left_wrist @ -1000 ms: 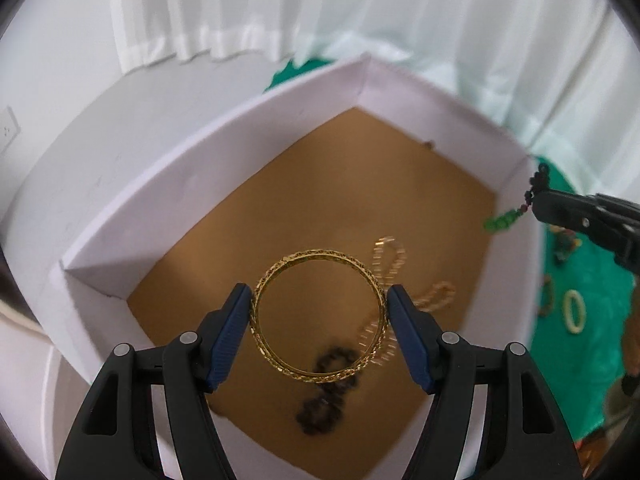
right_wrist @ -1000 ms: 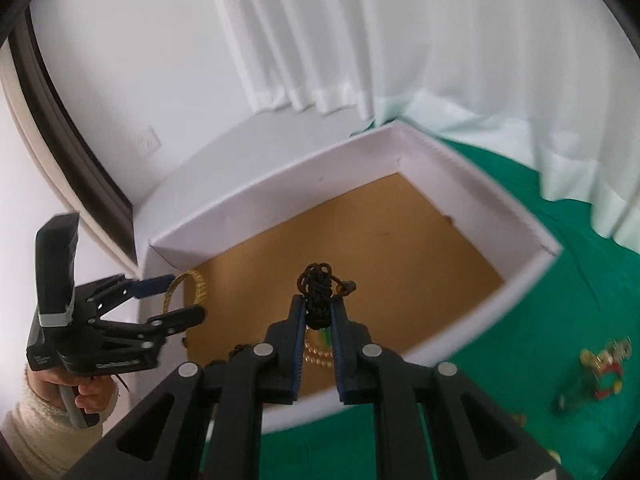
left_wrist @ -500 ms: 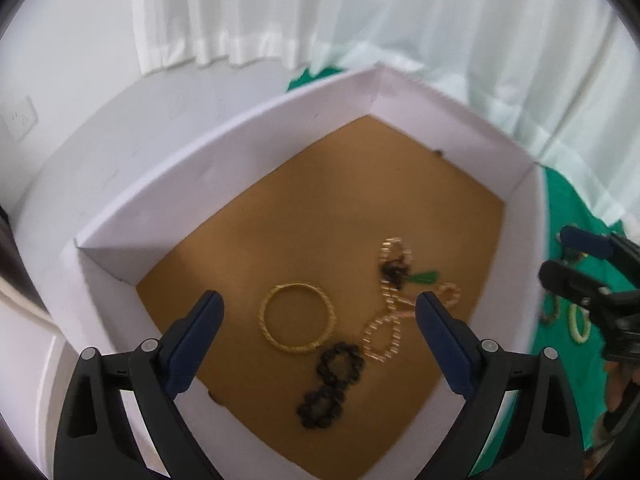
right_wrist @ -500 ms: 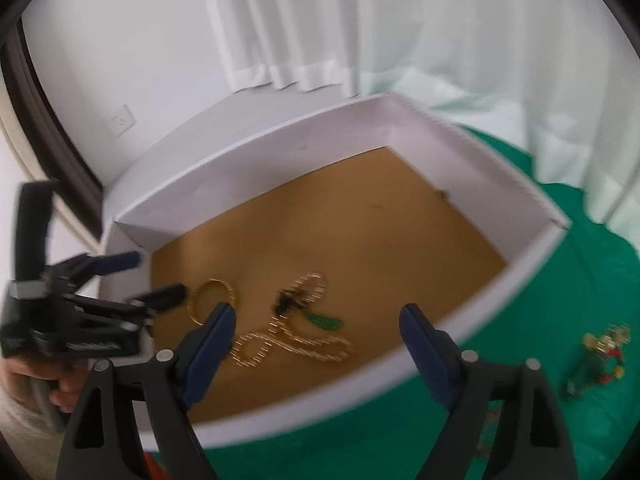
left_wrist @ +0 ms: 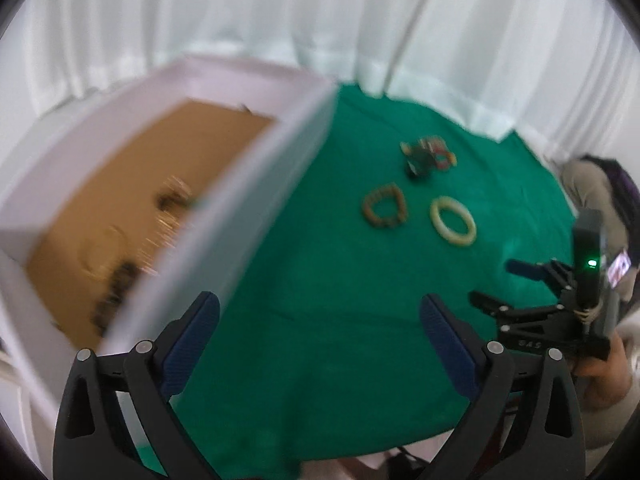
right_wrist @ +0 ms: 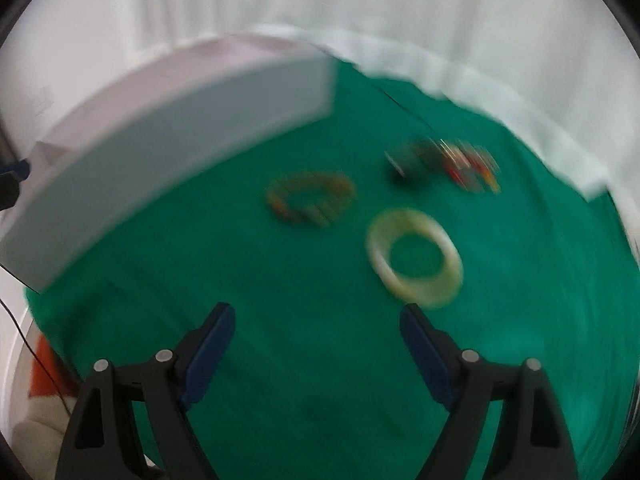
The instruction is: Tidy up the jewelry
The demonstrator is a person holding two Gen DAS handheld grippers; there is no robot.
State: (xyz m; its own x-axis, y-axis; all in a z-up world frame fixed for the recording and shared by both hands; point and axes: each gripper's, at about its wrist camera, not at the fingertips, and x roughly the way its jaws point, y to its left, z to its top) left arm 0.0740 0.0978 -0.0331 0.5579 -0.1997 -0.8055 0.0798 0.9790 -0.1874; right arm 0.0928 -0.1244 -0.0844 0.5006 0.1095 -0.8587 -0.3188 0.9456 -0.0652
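My left gripper [left_wrist: 320, 336] is opening its jaws the last bit, nothing between them; my right gripper [right_wrist: 316, 344] stands spread and empty over the green cloth [right_wrist: 280, 360]. At the left of the left wrist view sits the white box [left_wrist: 248, 208], with pieces already on its brown floor, too blurred to tell apart. Right of it on the cloth lie three loose pieces: the beaded bracelet [right_wrist: 310, 198] near frame centre, the pale bangle [right_wrist: 416, 258] just below and right of it, and a dark, multicoloured tangle [right_wrist: 444, 164] in the upper right. I judge the bangle rigid, smooth and possibly brittle, so I'd pinch across one side of its ring. The beads look light and floppy; best taken at a bunched section. The tangle may snag or trail
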